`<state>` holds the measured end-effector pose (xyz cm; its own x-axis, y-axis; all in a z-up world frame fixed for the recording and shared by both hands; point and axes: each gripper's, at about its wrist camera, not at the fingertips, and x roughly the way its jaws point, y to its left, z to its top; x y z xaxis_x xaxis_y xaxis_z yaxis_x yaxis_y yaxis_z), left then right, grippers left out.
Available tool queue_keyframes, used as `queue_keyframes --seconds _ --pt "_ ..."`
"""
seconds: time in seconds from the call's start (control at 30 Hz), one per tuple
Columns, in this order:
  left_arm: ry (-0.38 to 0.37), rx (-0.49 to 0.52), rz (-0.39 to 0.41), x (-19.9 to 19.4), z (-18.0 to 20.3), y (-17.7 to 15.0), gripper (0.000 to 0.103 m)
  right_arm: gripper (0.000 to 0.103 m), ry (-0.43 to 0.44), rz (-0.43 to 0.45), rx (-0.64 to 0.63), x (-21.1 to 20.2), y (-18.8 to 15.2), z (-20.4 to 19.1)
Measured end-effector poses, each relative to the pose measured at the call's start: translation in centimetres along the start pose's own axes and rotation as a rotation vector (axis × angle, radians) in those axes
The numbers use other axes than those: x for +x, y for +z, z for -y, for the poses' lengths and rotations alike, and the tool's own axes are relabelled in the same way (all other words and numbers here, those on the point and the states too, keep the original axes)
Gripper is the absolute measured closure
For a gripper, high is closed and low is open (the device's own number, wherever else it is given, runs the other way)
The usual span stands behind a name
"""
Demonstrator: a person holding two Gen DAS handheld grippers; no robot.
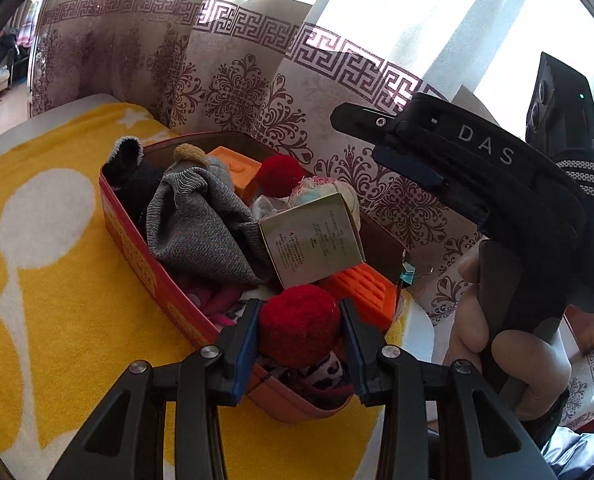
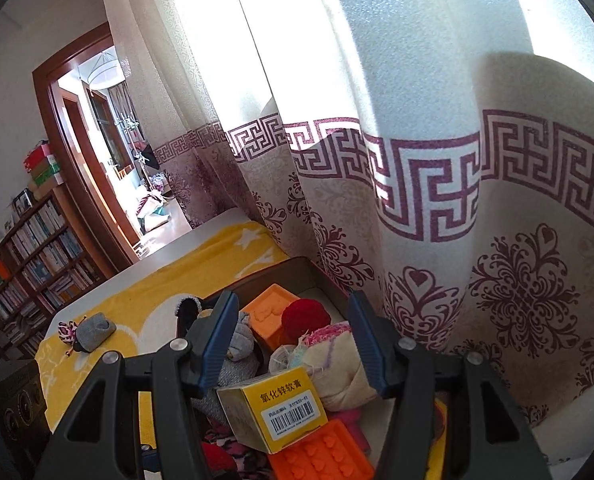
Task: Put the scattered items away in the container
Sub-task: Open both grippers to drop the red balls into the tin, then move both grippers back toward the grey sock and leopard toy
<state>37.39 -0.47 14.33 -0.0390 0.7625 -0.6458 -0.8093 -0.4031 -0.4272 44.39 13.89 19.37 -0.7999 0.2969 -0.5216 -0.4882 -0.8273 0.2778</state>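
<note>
My left gripper (image 1: 300, 354) has its jaws clamped on a red pompom (image 1: 297, 322) right over the near end of the tin (image 1: 145, 256), so it should drop straight in. Right gripper (image 2: 293, 342) hangs over the tin with its jaws apart, empty. A grey sock (image 2: 93, 330) sits out by the surface's far corner.

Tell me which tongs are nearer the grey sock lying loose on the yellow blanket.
Cannot tell. The grey sock lies outside the red tin; left tongs grip a red pompom, right tongs hover over the tin.

Red pompom (image 1: 298, 323) over crammed red container (image 1: 137, 236)
</note>
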Motion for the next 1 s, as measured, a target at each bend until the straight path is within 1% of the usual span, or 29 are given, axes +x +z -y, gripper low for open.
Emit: queue_keyframes --seconds 0.03,0.07,0.1,0.13,0.17,0.2,0.3,0.47,0.53,0.57,0.6,0.8,0.9,1.0 --pt "-0.005 0.003 0.001 -0.1 0.0 0.0 0.060 0.042 0.001 0.001 0.001 -0.1 0.0 0.0" --pt "-0.016 0.004 0.001 -0.2 0.0 0.0 0.055 0.042 0.002 0.001 0.003 -0.2 0.0 0.1" --pt "-0.028 0.003 0.007 -0.4 -0.1 0.0 0.045 0.042 0.003 0.001 0.004 -0.2 0.0 0.1" --pt "-0.041 -0.001 0.016 -0.7 -0.1 0.0 0.039 0.042 0.004 0.000 0.005 -0.2 -0.1 0.1" --pt "-0.049 -0.001 0.027 -1.0 -0.1 0.0 0.028 0.042 0.004 -0.001 0.005 -0.2 -0.1 0.1" --pt "-0.044 0.002 0.039 -1.3 0.0 0.0 0.022 0.042 0.005 -0.002 0.006 -0.1 -0.1 0.1" --pt "-0.010 0.017 0.058 -1.9 -0.1 0.0 0.022 0.041 0.008 -0.007 0.004 0.0 -0.3 -0.1" --pt "0.015 -0.039 0.064 -2.4 -1.9 0.0 0.021 0.041 0.013 -0.020 -0.008 0.3 -0.7 -0.7" --pt "0.034 -0.064 0.071 -2.6 -2.8 0.0 0.010 0.041 0.017 -0.024 -0.014 0.5 -0.9 -1.0" --pt "0.049 -0.073 0.082 -2.9 -3.1 -0.1 0.002 0.041 0.018 -0.026 -0.016 0.5 -0.9 -1.2" --pt "0.066 -0.078 0.094 -3.2 -3.5 -0.1 0.001 0.041 0.021 -0.029 -0.019 0.6 -1.0 -1.3" --pt "0.155 -0.106 0.137 -5.2 -5.7 -0.2 0.001 0.039 0.040 -0.045 -0.045 1.1 -1.2 -2.8" --pt "0.208 -0.141 0.146 -6.1 -7.3 -0.6 0.001 0.038 0.058 -0.045 -0.063 0.9 -1.2 -3.9" --pt "0.244 -0.187 0.160 -7.2 -9.0 -1.0 0.001 0.035 0.087 -0.046 -0.091 0.8 -1.2 -5.4"
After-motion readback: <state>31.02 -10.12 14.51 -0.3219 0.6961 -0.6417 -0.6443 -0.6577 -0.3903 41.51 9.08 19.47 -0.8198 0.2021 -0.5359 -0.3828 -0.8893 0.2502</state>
